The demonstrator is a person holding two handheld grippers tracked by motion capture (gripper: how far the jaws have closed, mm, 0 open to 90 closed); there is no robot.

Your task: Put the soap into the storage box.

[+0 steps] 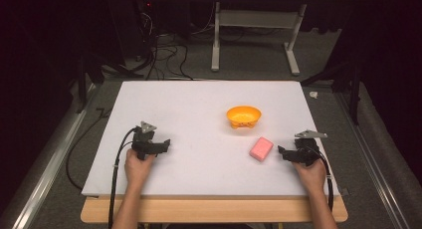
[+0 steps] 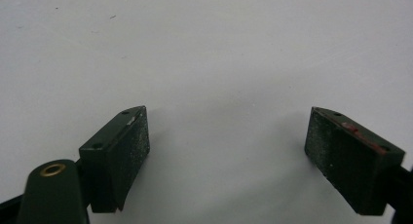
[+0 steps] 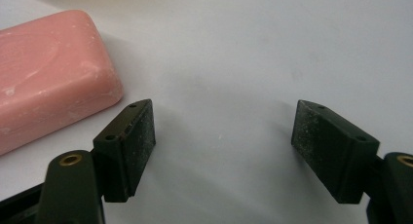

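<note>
High view: white table top [image 1: 199, 114] on a wooden bench, dark floor with cables behind it. Two objects were on the top, both in its right half. An orange bowl [image 1: 243, 116] sat upright, right of centre and toward the far side. A pink soap bar [image 1: 261, 149] lay flat just nearer the person and slightly right of the bowl, apart from it, with its long axis skewed to the table edges.

Left gripper [image 1: 158, 147] was held in the left hand [image 1: 138, 167] over the near-left part of the top, well apart from both objects, jaws pointing right toward the table middle. Left gripper view: left gripper [image 2: 226, 151] jaws stood wide apart, nothing between them, bare white surface beneath. A reddish smear was on the upper edge of the right-hand pad.

Right gripper [image 1: 283, 152] was held in the right hand [image 1: 311, 174] near the right edge, jaws pointing left at the soap bar, tips near it but not touching. Right gripper view: right gripper [image 3: 224, 136] jaws wide apart and empty; the soap bar [image 3: 48, 68] lay just beside the left-hand jaw, outside the gap, with a narrow strip of table visible between them. The bar's surface looked scuffed, with pale marks
</note>
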